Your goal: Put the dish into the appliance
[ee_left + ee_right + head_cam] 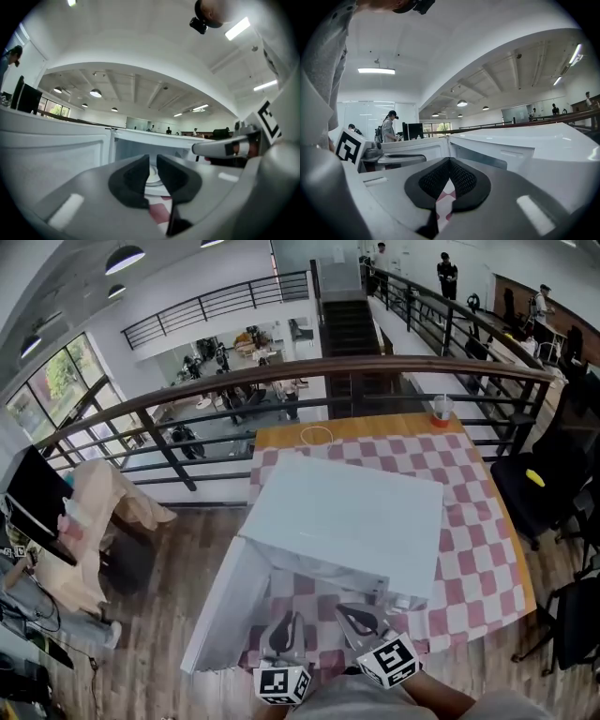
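Note:
The white box-shaped appliance [347, 517] stands on the checked table with its door [220, 606] swung open to the left. In the left gripper view the open cavity [140, 150] faces me, and a white dish [153, 177] shows inside it, seen through the thin slit between the jaws. My left gripper [284, 634] hangs just before the opening, jaws almost together, nothing between them. My right gripper [361, 620] is beside it at the appliance's front, its pads meeting at the tips and empty. Each gripper view shows the other gripper [229, 147] [391, 157] alongside.
A pink and white checked cloth [469, 521] covers the wooden table. A cup [441, 411] and a white ring [316, 435] sit at the far edge by a railing [375, 367]. Black chairs [534, 484] stand to the right, and a cluttered desk [56, 521] to the left.

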Available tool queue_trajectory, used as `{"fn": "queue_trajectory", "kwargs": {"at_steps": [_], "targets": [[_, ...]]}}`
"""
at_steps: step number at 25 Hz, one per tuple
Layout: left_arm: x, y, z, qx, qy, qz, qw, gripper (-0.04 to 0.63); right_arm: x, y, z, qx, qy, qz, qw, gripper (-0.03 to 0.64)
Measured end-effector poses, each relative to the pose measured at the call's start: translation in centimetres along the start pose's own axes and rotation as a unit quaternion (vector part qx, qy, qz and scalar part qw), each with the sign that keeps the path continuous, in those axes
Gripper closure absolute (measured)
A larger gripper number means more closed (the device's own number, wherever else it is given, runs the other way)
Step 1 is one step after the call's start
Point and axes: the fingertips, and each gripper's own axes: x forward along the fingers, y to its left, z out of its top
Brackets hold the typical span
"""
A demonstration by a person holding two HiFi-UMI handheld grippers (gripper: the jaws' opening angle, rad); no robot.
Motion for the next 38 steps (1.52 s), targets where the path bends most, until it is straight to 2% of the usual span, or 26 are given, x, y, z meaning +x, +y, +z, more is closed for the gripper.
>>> {"fn": "queue_trajectory", "kwargs": {"at_steps": [4,8,19,22,29,38], "targets": [[-4.0,-0.3,0.7,0.014,0.01,0.008,0.9998,0.583,-1.0,2.7,0.7,0.002,-0.008,-0.002,1.0,0.618],[-8.0,0.2,0.4,0.0,0.016,0.027,0.9995,0.584,-2.5,5.7,0.2,-0.005,-0.006,0.0,1.0,0.618],[-20.7,-1.1,-2.2,-0.029,0.023,0.026,0.999,0.584,-9.3,16.4,-3.2,-0.014,0.009,0.001,1.0,0.618],[-24.0,-1.6,-2.6,-0.026,0.023,0.024,0.9991,0.584,-11.8,18.8,-4.1,-0.018,0.01,-0.009,1.0,0.618],[-29.2,-3.0,-1.6,-0.035,0.019,0.024,0.9989,0.584,-16.2,22.5,-4.5,-0.016,0.005,-0.038,0.999,0.617],[-32.6,-5.1,-2.1,-0.048,0.017,0.014,0.9986,0.584,-20.0,23.8,-5.2,-0.018,0.004,-0.074,0.997,0.618]]}}
